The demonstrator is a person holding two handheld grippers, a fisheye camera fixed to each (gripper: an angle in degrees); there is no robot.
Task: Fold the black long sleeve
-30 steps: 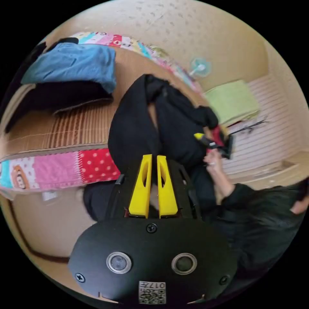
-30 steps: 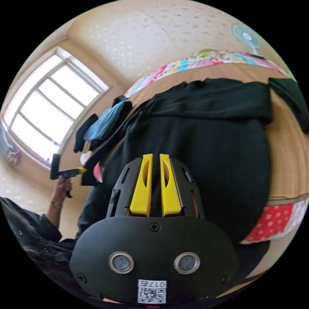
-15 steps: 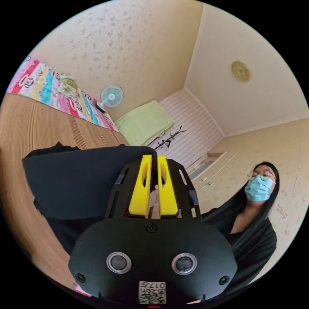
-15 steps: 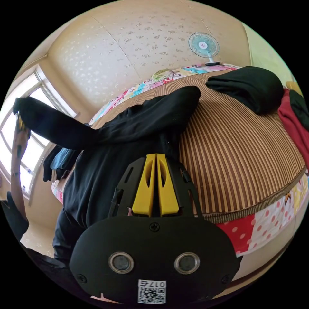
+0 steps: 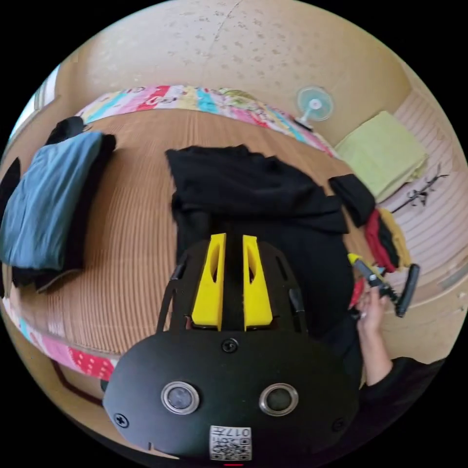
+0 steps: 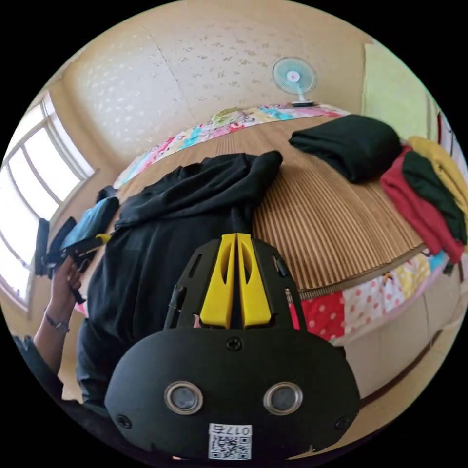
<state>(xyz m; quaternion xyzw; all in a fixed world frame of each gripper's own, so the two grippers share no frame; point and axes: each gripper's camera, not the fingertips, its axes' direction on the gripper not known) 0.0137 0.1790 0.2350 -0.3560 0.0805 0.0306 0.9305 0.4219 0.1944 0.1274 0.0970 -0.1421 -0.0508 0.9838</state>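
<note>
sleeve we were lifting 0.5 s ago is now lying across the black long sleeve on the bamboo mat. left gripper jaws slightly spread, holding nothing; right gripper jaws pressed together at the shirt's edge, can't tell if pinching. other sleeve's nxt, we're guessing.

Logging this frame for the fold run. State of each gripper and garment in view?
left gripper: jaws parted, empty, over the shirt.
right gripper: jaws together at the shirt's edge; grip unclear.
black long sleeve: spread on the mat, sleeves folded across.
blue garment: folded, stacked.
black folded garment: folded.
red and yellow clothes: piled.
</note>
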